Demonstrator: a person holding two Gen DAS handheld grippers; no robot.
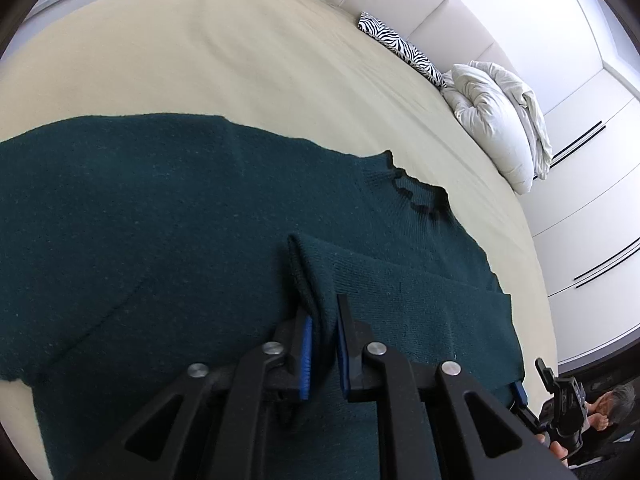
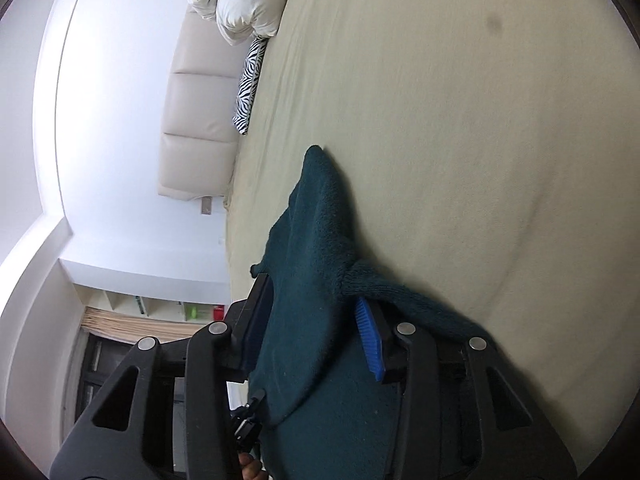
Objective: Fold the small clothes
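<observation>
Bed [image 1: 248, 52]: beige cover, lightly creased, one small dark spot [image 2: 494, 22]. Headboard [image 1: 404, 4]: cream, padded panels. Zebra pillow [image 1: 404, 48]: flat against the headboard. White duvet [image 1: 496, 120]: bunched just beside the zebra pillow. Wardrobe [image 1: 592, 184]: white doors, thin dark handles. Shelves [image 2: 160, 304]: by the wall, small coloured items, too small to identify.

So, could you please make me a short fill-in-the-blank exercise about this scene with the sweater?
1. The sweater is dark ____.
2. The sweater lies on a ____ bed cover.
3. The small cushion by the headboard has a ____ pattern.
4. The left gripper is pinching a fold of the ____.

Missing words: green; beige; zebra; sweater
</observation>
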